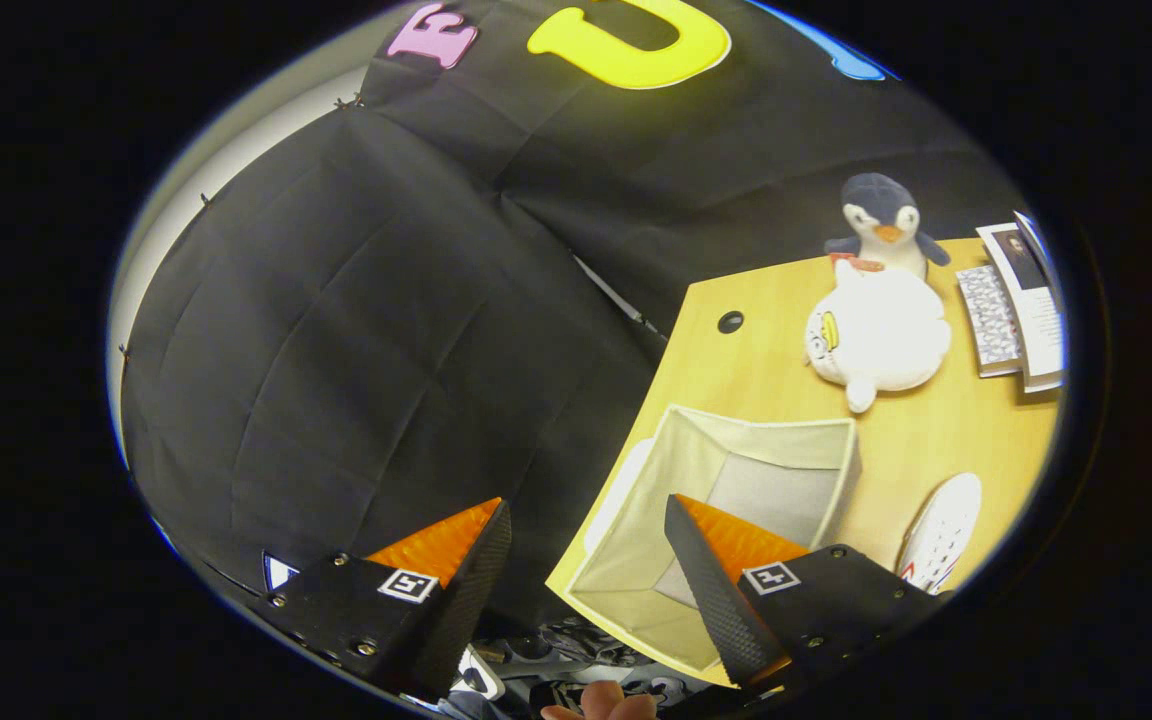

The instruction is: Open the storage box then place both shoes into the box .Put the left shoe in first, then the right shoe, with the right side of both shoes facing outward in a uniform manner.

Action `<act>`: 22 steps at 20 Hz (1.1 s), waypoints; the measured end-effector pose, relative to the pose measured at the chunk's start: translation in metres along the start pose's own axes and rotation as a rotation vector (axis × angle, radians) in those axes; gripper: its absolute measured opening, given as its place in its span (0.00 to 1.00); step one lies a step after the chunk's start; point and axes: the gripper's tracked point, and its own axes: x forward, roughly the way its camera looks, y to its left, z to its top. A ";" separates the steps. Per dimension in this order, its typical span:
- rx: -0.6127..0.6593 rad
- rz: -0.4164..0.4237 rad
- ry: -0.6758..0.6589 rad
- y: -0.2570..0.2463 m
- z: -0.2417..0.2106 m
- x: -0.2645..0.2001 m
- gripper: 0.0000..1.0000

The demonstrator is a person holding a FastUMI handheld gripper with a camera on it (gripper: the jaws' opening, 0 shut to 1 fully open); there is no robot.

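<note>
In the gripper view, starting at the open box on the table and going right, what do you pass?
Storage box, open with nothing visible inside, partly behind one finger of the open gripper → white plush toy with the penguin plush behind it → white shoe → booklets at the table edge.

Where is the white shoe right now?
In the gripper view, the white shoe lies on the wooden table, beside the open storage box and nearer than the white plush toy.
</note>
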 end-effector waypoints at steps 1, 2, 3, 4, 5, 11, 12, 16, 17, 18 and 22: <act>0.015 -0.016 -0.009 -0.011 0.002 -0.007 0.95; 0.028 -0.032 -0.019 -0.022 0.002 -0.014 0.95; 0.031 -0.053 -0.030 -0.035 0.003 -0.022 0.95; 0.025 -0.081 -0.042 -0.050 0.003 -0.027 0.95; 0.016 -0.119 -0.044 -0.068 0.002 -0.034 0.95; 0.036 -0.268 -0.024 -0.149 -0.025 -0.071 0.95; 0.035 -0.303 -0.011 -0.161 -0.034 -0.076 0.95; 0.004 -0.423 0.092 -0.209 -0.068 -0.097 0.95; 0.001 -0.444 0.123 -0.219 -0.078 -0.102 0.95; -0.003 -0.470 0.158 -0.229 -0.089 -0.105 0.95; 0.000 -0.534 0.289 -0.259 -0.123 -0.112 0.95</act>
